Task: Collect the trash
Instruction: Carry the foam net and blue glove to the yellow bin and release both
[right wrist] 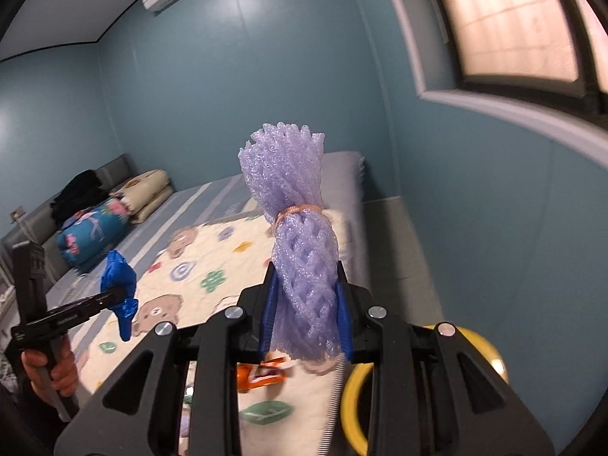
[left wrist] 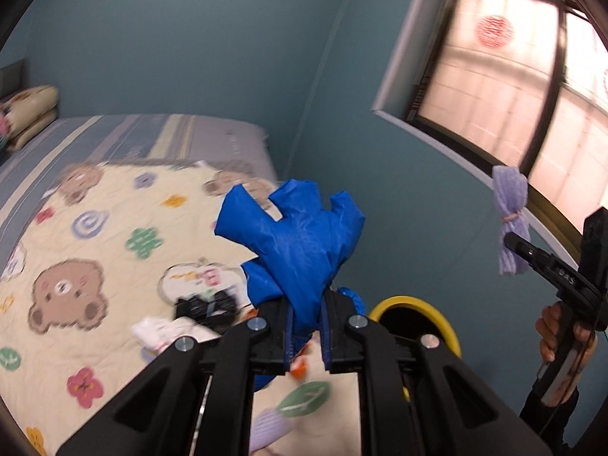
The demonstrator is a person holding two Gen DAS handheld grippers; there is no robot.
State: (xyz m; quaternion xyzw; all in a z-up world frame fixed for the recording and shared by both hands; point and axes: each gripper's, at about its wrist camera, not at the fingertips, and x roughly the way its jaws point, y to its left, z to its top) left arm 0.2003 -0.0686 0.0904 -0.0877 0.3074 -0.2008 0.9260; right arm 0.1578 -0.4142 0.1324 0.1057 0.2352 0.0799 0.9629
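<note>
My left gripper [left wrist: 304, 326] is shut on a crumpled blue plastic bag [left wrist: 300, 235], which sticks up from between the fingers above the bed. In the right wrist view the same blue bag [right wrist: 119, 277] hangs in the left gripper [right wrist: 117, 296] at the left. My right gripper [right wrist: 306, 304] is shut on a purple foam net sleeve [right wrist: 304, 250] tied with a rubber band. The left wrist view shows the purple net [left wrist: 511, 205] in the right gripper [left wrist: 511, 241] by the window. A yellow-rimmed bin [left wrist: 414, 300] [right wrist: 349, 399] stands below and between the two grippers, beside the bed.
A bear-patterned quilt [left wrist: 114, 250] covers the bed. On it lie a black item [left wrist: 205, 306], a white wrapper [left wrist: 155, 332] and an orange wrapper [right wrist: 262, 374]. Folded bedding [right wrist: 95, 228] is piled at the headboard. Blue walls and a window [left wrist: 513, 95] close in on the right.
</note>
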